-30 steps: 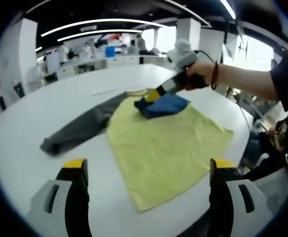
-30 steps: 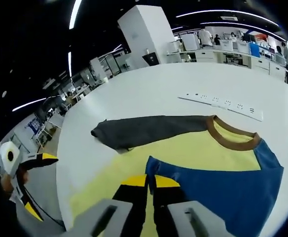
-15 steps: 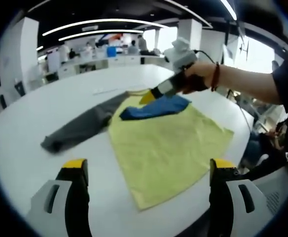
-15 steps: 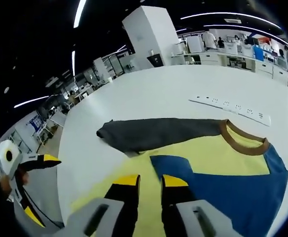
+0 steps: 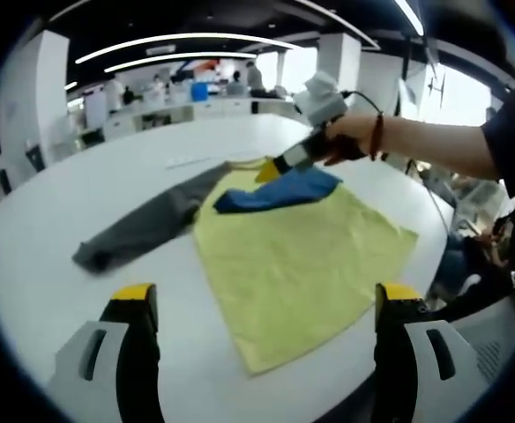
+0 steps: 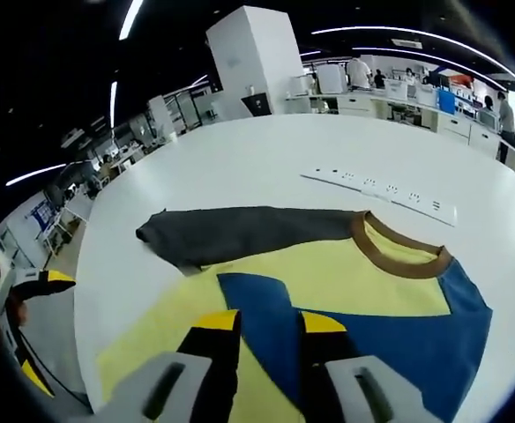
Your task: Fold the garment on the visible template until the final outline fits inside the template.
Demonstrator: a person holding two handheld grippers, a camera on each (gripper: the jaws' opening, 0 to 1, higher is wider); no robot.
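A yellow shirt [image 5: 302,264] lies flat on the white table [image 5: 55,203], with its grey sleeve [image 5: 143,225] stretched out to the left. Its blue sleeve [image 5: 271,194] lies folded across the upper body. A hand holds my right gripper [image 5: 271,169] just above the blue sleeve's far edge. In the right gripper view, that gripper [image 6: 271,324] is open, with the blue sleeve [image 6: 363,326] showing through the gap. Beyond it are the brown collar [image 6: 399,251] and the grey sleeve [image 6: 240,233]. My left gripper [image 5: 266,295] is wide open at the shirt's hem, holding nothing.
A white power strip [image 6: 376,187] lies on the table beyond the collar. The person's arm [image 5: 434,145] reaches in from the right, over the table edge. The left gripper [image 6: 33,282] sits at the far left of the right gripper view. Desks and people fill the background.
My right gripper has opened and let go of the blue sleeve, which now lies spread flatter across the yellow body. The left gripper has not moved.
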